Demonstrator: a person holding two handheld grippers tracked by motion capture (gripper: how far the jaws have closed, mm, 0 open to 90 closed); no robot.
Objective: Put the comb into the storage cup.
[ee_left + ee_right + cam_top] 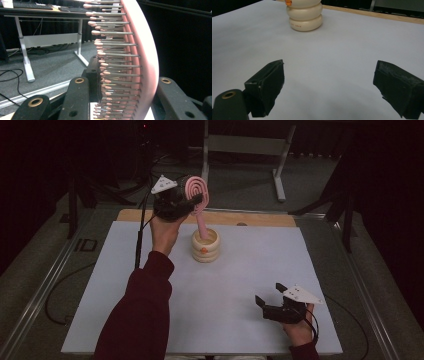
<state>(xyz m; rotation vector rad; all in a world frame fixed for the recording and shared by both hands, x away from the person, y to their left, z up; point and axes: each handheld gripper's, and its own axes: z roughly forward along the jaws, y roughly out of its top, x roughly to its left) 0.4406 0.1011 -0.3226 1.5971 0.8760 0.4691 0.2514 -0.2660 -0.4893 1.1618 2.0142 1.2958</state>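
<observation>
At the left of the high view, the left gripper [192, 200] is held up above the far part of the white table [125, 285], its jaws pinching the round head of a pink hairbrush [196, 190]. The brush's handle points down into a cream ribbed holder [205, 246], which stands on the far middle of the table. The left gripper view adds what the high view cannot: the brush [140, 62] seen edge-on, its rows of pink-tipped metal bristles facing one jaw, the smooth pink back against the other. Open white surface lies all round the holder, well clear of every edge. At the right, near the front edge, the right gripper [270, 295] rests low with jaws spread wide around nothing. The right gripper view looks across bare table to the holder [305, 16].
</observation>
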